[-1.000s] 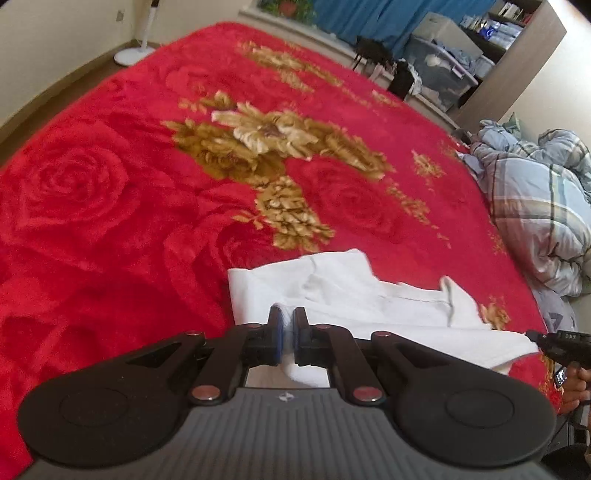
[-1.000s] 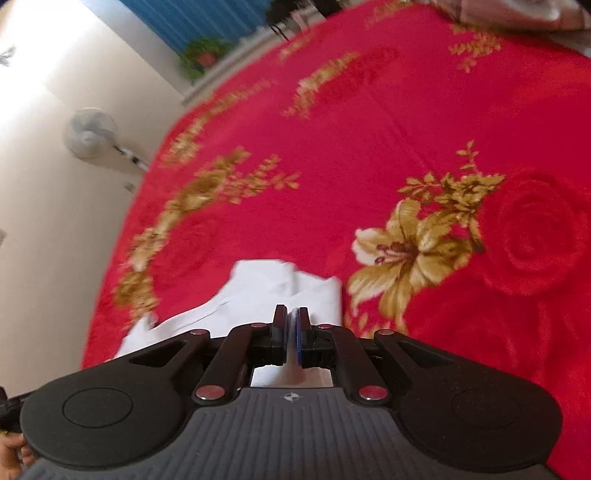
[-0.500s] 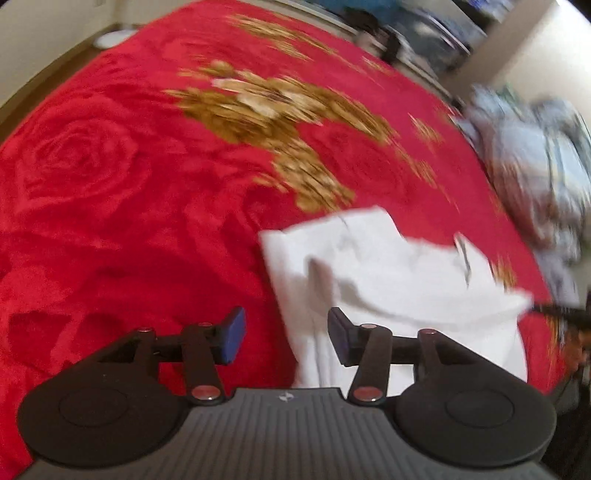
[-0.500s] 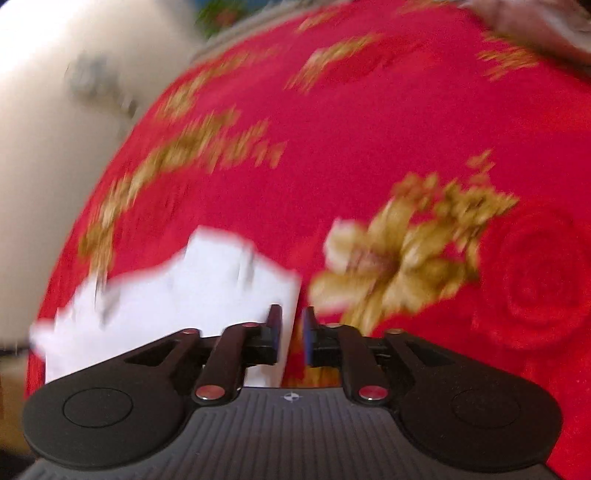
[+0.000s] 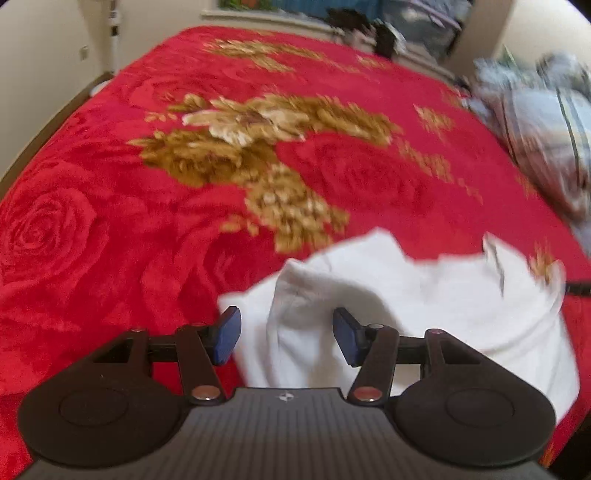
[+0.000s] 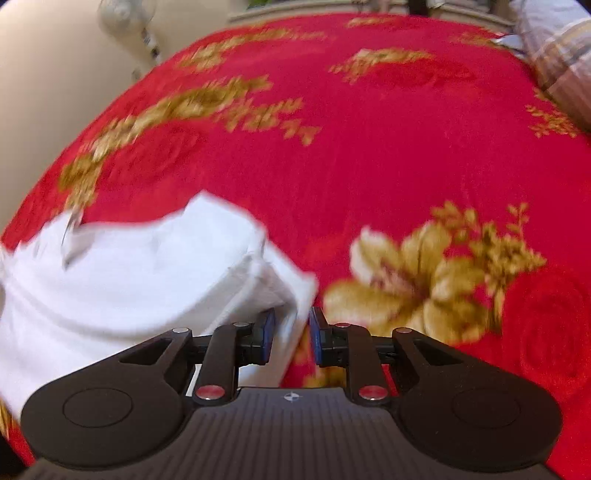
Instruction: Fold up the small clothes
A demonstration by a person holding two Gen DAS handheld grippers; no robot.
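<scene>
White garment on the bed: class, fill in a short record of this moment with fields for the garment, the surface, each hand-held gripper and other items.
garment: white garment, loosely folded, lying near the bed's edge
surface: red floral blanket
left hand-held gripper: open wide, fabric between the jaws, not gripped
right hand-held gripper: open, narrower gap, at the garment's corner
other items: plaid bedding at the bed's far side; standing fan by the wall
</scene>
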